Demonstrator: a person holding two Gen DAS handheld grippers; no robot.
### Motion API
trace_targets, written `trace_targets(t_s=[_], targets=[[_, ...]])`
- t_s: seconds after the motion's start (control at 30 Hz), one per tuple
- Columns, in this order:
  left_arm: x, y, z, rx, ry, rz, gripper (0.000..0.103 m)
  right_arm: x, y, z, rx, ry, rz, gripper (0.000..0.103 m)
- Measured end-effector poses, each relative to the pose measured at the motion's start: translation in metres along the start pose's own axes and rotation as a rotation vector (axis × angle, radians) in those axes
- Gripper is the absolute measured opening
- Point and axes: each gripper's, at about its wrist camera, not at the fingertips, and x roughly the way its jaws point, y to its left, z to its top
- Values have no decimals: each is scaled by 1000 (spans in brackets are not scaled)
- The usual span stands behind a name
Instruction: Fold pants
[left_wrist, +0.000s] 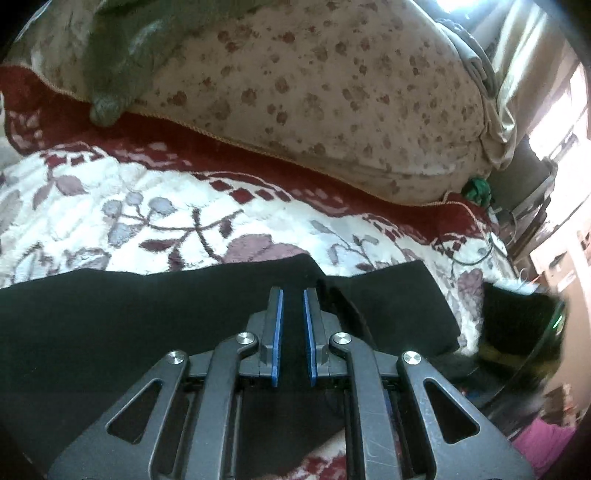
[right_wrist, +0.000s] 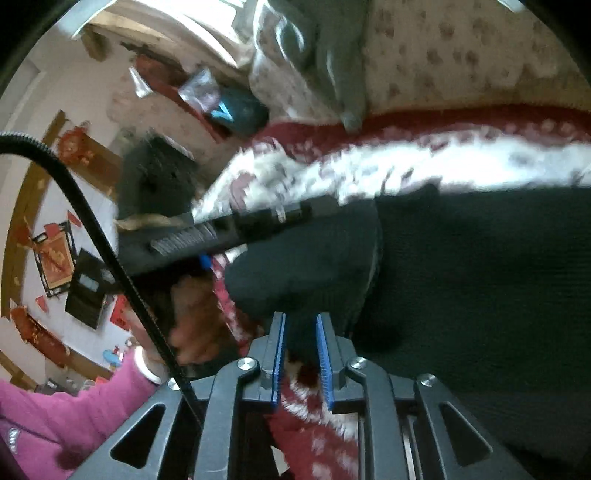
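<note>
Covering bed: floral blanket (left_wrist: 110, 206), black pants (left_wrist: 110, 314) atop

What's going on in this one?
A person is folding black pants on a floral bedspread, a gripper in each hand. The left gripper sits over the pants, its jaws narrowly apart with black cloth between them. The right gripper has a bunched fold of the pants between its jaws. Whether either pinches the cloth is unclear. A spotted pillow lies behind.
</note>
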Motion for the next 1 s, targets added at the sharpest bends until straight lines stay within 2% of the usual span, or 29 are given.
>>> trace_targets(t_s=[0.03, 0.07, 0.13, 0.17, 0.27, 0.4, 0.53, 0.6, 0.63, 0.7, 0.73, 0.8, 0.9, 1.0], targets=[[-3, -6, -3, 12, -1, -1, 18, -18, 1, 1, 9, -32, -4, 17], [-3, -5, -4, 16, -1, -7, 22, -44, 0, 2, 20, -89, -8, 22], [-4, -14, -8, 14, 11, -41, 46, -85, -2, 1, 13, -174, -60, 40], [-3, -17, -10, 9, 18, -59, 49, -110, -7, -1, 8, -224, -124, 53], [3, -25, -14, -13, 30, -60, 52, -153, -36, -4, 64, -306, -276, 55], [19, -31, -19, -46, 75, -23, 52, -161, -87, -12, 226, -290, -310, 55], [39, -32, -25, -81, 121, 26, 52, -140, -118, -14, 319, -274, -186, 55], [43, -34, -26, -84, 119, 47, 52, -125, -120, -12, 304, -250, -131, 56], [45, -35, -26, -91, 115, 50, 52, -116, -118, -9, 286, -240, -139, 55], [47, -35, -26, -106, 107, 51, 52, -106, -121, -5, 289, -217, -173, 40], [48, -38, -26, -95, 105, 59, 46, -104, -121, -6, 301, -224, -174, 38], [48, -42, -25, -68, 115, 85, 20, -107, -115, -8, 292, -239, -169, 32], [41, -44, -23, -56, 118, 70, 16, -122, -89, -16, 224, -239, -183, 30], [32, -47, -24, -19, 90, 99, 16, -128, -76, -23, 222, -236, -186, 30]])
